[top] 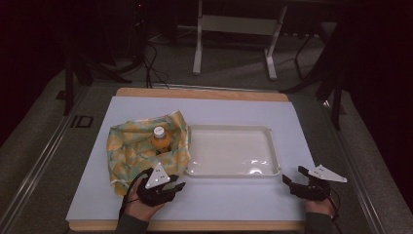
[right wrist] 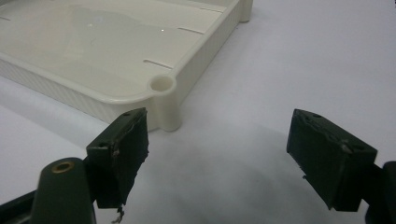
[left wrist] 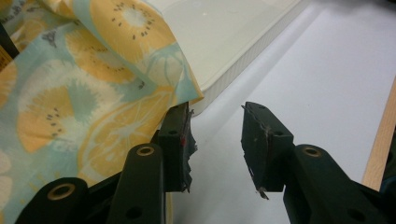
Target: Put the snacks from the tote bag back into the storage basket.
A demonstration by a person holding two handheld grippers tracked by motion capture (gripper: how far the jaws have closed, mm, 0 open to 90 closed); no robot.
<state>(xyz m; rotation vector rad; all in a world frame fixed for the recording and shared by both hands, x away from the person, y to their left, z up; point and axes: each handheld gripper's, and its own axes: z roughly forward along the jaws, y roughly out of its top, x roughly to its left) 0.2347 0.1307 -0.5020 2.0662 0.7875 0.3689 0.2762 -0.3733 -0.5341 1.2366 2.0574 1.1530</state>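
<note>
At the table edge, my left gripper [top: 171, 187], jaws apart w/ nothing between, sits beside the fruit-print cloth [top: 131, 148] wrapping an orange bottle [top: 161, 138] left of the tray [top: 234, 171]; right gripper [top: 298, 181] idles unclenched; best to pinch one cloth corner cleanly, lifting slowly.

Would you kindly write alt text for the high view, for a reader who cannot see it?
An orange bottle with a white cap stands in a citrus-print cloth bag beside an empty cream tray on a white table. The left gripper rests at the bag's near edge; the right gripper, jaws open, sits off the tray's near right corner.
</note>
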